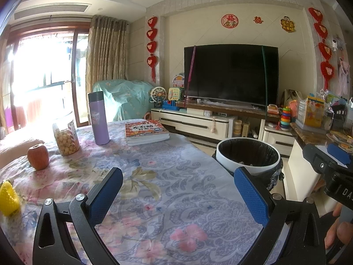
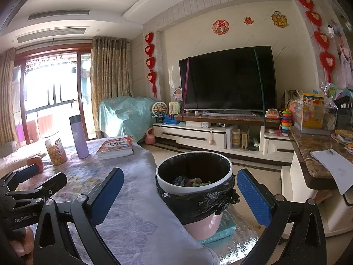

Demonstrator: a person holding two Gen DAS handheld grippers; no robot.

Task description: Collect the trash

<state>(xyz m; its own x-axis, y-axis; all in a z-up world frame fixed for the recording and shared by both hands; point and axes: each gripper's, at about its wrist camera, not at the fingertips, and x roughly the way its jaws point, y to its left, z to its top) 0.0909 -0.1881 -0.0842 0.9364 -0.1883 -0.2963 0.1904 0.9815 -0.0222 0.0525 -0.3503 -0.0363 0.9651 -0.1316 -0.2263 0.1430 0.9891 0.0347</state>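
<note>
A pink trash bin (image 2: 194, 190) with a black liner stands on the floor beside the table, with crumpled scraps inside; it also shows in the left wrist view (image 1: 248, 156). My right gripper (image 2: 179, 195) is open and empty, held above the table edge, just before the bin. My left gripper (image 1: 178, 195) is open and empty over the flowered tablecloth (image 1: 165, 176). A yellow foam net (image 1: 7, 198) lies at the table's left edge, left of the left gripper.
On the table stand an apple (image 1: 38, 156), a snack jar (image 1: 66, 137), a purple flask (image 1: 98, 118) and stacked books (image 1: 145, 131). A TV (image 1: 231, 75) on a white cabinet fills the far wall. A marble counter (image 2: 313, 154) with papers is right of the bin.
</note>
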